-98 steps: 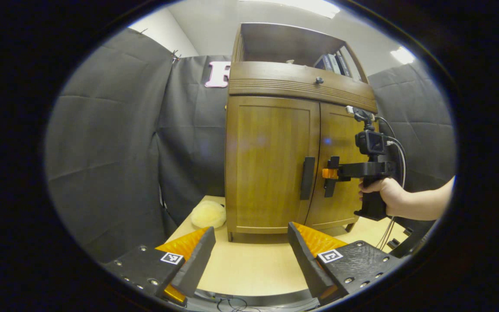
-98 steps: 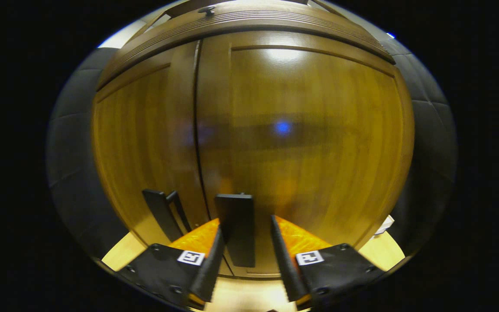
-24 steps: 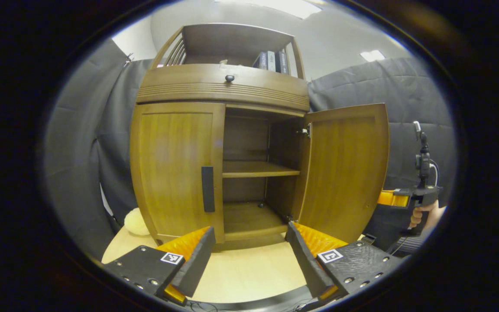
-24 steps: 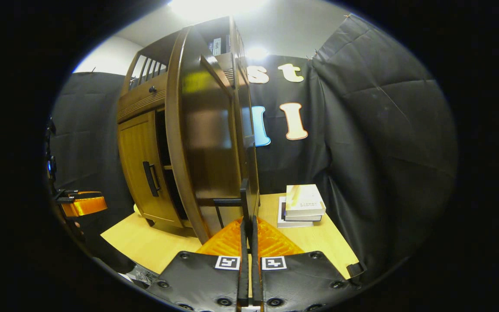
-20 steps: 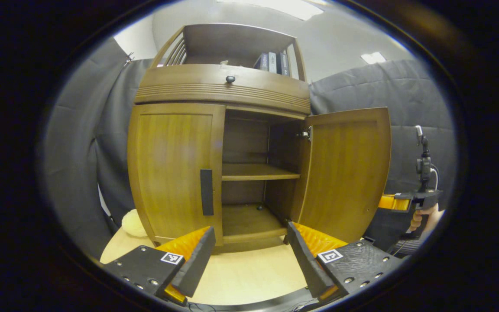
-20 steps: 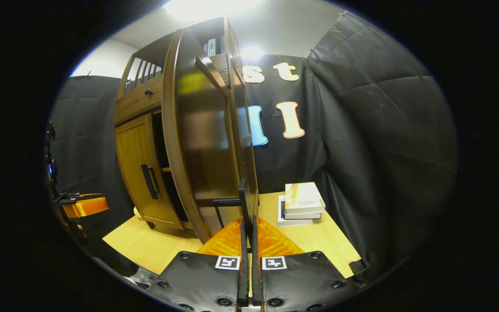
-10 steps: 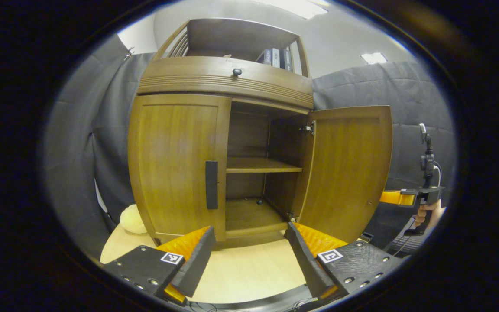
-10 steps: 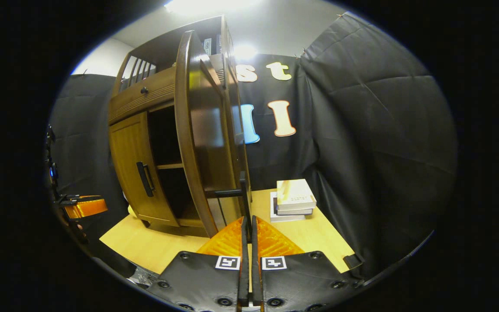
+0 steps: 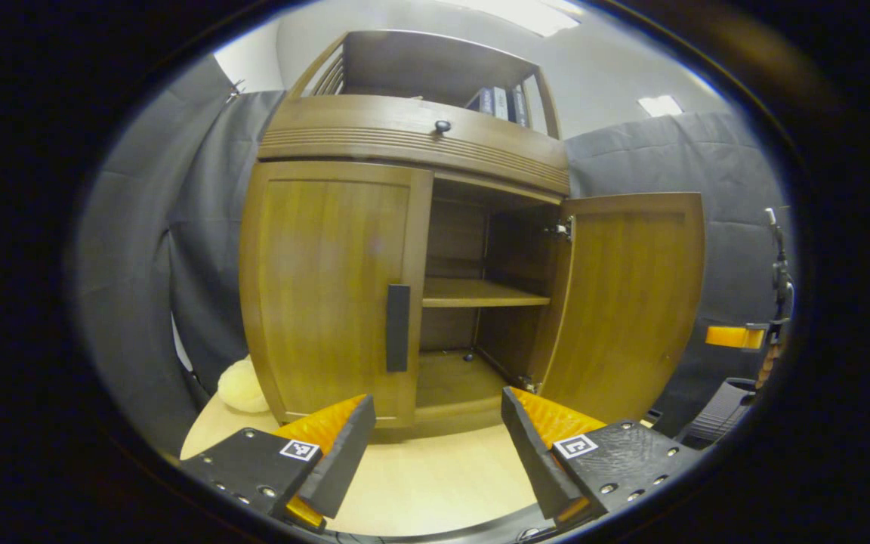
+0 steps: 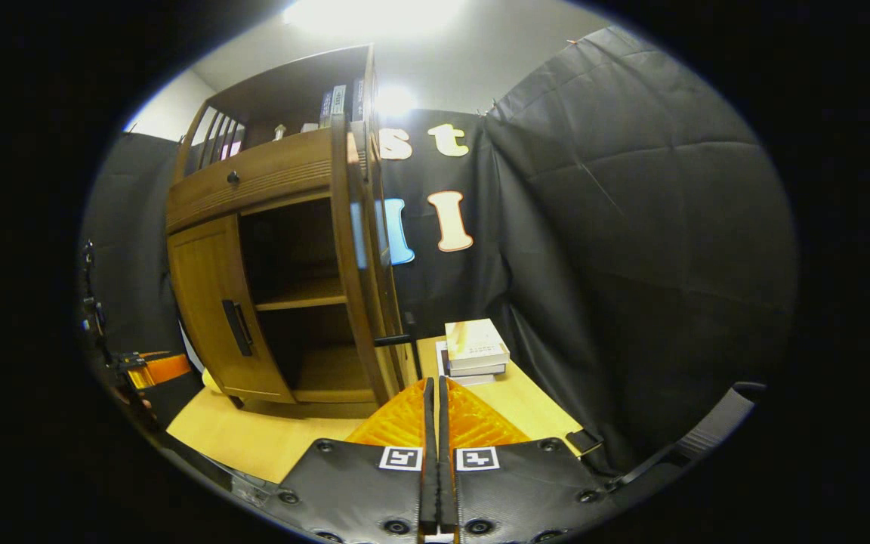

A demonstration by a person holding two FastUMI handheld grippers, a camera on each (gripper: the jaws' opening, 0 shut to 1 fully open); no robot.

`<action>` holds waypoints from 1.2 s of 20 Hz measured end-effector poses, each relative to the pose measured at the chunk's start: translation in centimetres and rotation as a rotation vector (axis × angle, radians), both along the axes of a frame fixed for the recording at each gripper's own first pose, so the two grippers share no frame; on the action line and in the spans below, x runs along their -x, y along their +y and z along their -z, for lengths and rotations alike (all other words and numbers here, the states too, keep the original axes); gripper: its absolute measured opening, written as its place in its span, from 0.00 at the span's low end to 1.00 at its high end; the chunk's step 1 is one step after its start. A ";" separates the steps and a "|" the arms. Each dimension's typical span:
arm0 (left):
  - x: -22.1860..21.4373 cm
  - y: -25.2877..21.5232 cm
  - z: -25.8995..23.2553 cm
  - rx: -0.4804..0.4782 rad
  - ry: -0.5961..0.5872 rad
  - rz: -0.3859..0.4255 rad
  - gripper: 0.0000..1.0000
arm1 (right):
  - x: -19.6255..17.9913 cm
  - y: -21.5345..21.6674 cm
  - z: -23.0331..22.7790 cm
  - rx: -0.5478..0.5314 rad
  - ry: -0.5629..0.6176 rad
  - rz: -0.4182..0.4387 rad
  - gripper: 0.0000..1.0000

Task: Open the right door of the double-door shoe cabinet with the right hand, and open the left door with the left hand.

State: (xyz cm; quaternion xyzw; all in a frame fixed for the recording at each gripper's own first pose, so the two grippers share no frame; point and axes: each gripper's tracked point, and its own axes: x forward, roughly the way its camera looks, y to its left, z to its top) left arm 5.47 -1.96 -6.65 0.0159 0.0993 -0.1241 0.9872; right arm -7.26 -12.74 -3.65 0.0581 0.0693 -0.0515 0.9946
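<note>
The wooden shoe cabinet [image 9: 412, 136] stands on a pale table. Its left door [image 9: 325, 287] is closed, with a dark upright handle [image 9: 398, 328] on its inner edge. Its right door [image 9: 624, 302] hangs wide open, baring two inner shelves. My left gripper [image 9: 435, 431] is open, low in front of the cabinet and a short way from the left door's handle. In the right gripper view the open right door [image 10: 363, 264] is edge-on, and its handle [image 10: 408, 344] sits just left of and beyond my right gripper [image 10: 433, 408]. That gripper is shut with nothing between its fingers.
A stack of books [image 10: 474, 349] lies on the table [image 10: 254, 438] right of the cabinet. A yellow plush thing [image 9: 241, 385] sits at the cabinet's left foot. Black cloth walls close in on both sides. More books stand on the top shelf [image 9: 503, 102].
The right door has swung wider. My right gripper, earlier on that door's handle, has drawn back from it, still shut. The left gripper's view has shifted, with the cabinet now further right.
</note>
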 end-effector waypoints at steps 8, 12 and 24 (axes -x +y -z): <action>-0.7 1.1 -0.5 0.036 -0.017 -0.075 0.98 | -2.3 11.4 -4.3 0.048 -0.101 -0.171 0.00; -1.1 1.4 -0.4 0.034 -0.019 -0.097 0.98 | -6.9 13.2 -4.4 0.030 -0.090 -0.203 0.03; -4.3 2.4 0.4 -0.021 -0.005 -0.148 0.98 | -13.5 17.6 0.5 0.138 -0.023 -0.352 0.97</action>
